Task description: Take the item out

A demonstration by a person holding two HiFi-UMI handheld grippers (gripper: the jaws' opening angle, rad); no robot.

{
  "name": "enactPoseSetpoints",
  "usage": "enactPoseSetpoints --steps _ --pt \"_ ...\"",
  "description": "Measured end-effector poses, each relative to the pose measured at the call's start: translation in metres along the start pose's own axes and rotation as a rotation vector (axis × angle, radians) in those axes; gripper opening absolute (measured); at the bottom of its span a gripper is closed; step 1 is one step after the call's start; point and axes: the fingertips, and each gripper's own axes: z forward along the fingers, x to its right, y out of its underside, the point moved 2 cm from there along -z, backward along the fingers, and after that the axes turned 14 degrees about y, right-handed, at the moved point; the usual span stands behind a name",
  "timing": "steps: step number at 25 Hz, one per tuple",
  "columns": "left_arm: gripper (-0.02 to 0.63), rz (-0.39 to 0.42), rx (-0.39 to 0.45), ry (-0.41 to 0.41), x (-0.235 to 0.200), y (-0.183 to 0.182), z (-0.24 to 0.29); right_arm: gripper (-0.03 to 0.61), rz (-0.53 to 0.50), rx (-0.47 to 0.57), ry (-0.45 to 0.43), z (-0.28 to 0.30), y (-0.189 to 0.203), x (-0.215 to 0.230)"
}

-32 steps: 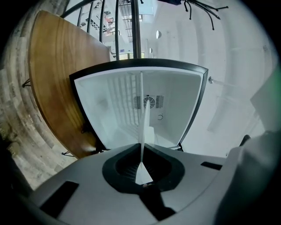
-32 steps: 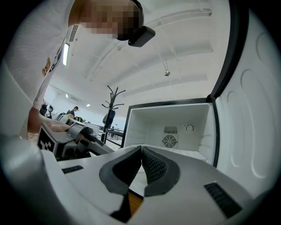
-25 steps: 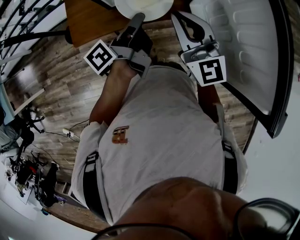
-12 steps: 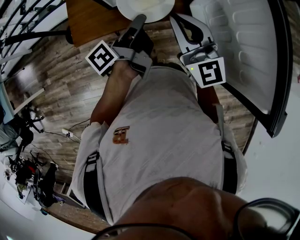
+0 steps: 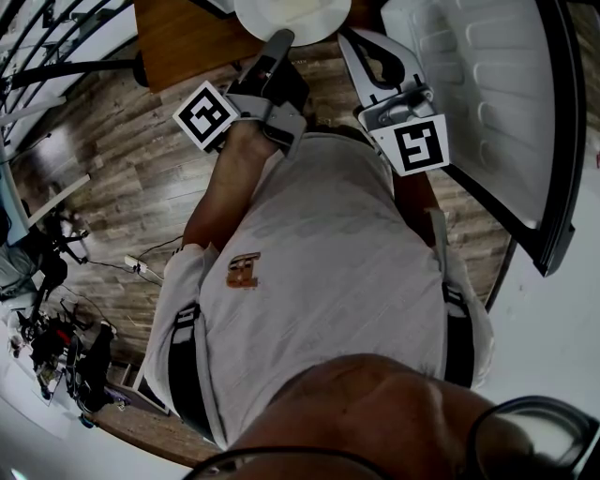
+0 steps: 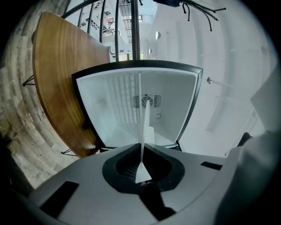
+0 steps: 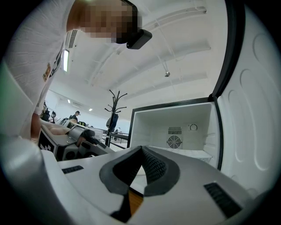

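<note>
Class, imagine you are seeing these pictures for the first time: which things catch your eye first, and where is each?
The open white fridge fills the space ahead, with a round fan grille on its back wall and its door standing open at the person's right. The left hand-held gripper is clamped on a round white plate, seen edge-on between its jaws, by the brown wooden table.

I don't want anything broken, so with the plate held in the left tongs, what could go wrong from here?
1. The left tongs pinch the plate only at its rim, so it may slip or tilt and drop onto the wooden table.
2. The right tongs are shut and empty, giving it no support.
3. The open fridge door stands close by the right tongs; a swing could knock it.
</note>
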Motion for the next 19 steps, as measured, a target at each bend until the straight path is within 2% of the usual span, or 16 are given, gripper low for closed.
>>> enactPoseSetpoints --steps 19 --pt "0.029 -0.004 -0.006 0.002 0.0019 0.0005 0.0011 0.032 -0.001 -0.002 0.003 0.0001 -0.0016 -0.0014"
